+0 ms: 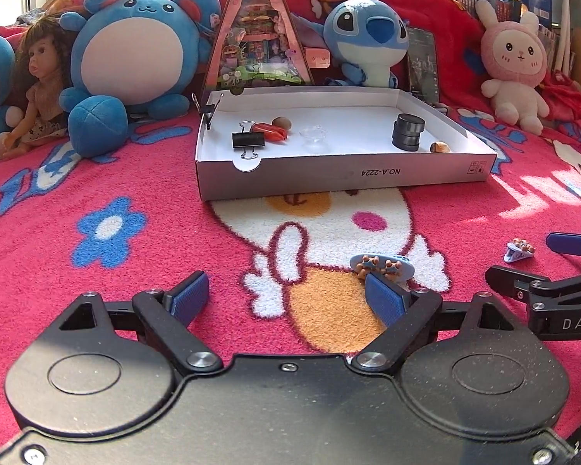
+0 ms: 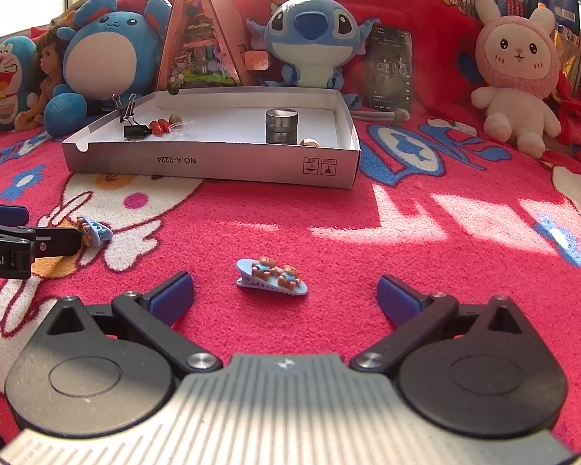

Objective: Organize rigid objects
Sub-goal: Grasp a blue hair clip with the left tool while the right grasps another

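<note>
Two small blue hair clips with bear figures lie on the pink blanket. One clip sits just past the right fingertip of my left gripper, which stands open and empty; it touches nothing I can see. The other clip lies between and slightly ahead of the pads of my open right gripper. Beyond both stands a white cardboard box lid, which holds a black binder clip, red pieces, a clear dish, stacked dark discs and a brown nut.
Plush toys line the back: a blue round one, a blue alien and a pink rabbit, with a doll at the left. A triangular display and a phone stand behind the box. Books fill the far shelves.
</note>
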Tool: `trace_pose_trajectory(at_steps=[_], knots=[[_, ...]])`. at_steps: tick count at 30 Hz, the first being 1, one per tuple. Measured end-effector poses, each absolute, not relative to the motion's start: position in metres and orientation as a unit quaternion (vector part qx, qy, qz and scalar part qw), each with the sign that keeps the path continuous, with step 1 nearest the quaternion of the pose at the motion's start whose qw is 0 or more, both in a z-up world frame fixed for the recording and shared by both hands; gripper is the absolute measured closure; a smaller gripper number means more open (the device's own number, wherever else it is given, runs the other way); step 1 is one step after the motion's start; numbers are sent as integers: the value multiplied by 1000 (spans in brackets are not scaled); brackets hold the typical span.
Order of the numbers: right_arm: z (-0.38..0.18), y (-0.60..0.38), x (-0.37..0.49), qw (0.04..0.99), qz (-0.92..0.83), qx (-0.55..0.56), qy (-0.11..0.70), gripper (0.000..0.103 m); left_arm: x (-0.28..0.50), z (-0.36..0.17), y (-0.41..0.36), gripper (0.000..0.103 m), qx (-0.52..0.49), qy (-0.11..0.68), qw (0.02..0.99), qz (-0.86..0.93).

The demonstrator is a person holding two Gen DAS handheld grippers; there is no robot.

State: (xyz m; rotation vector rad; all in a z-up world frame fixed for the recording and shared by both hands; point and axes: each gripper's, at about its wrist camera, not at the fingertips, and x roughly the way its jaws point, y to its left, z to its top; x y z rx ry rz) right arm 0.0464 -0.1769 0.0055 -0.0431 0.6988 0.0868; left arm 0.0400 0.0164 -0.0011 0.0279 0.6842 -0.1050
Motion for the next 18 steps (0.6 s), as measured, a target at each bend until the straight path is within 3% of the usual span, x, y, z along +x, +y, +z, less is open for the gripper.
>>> trace_pose_trajectory(at_steps=[10, 18], knots=[[6, -173, 40, 939, 43, -16, 342, 0, 31, -2, -8, 16, 14, 318, 943, -96], [5, -170, 39, 942, 30, -11, 335, 0, 34, -3, -10, 29, 22, 308, 946, -102]])
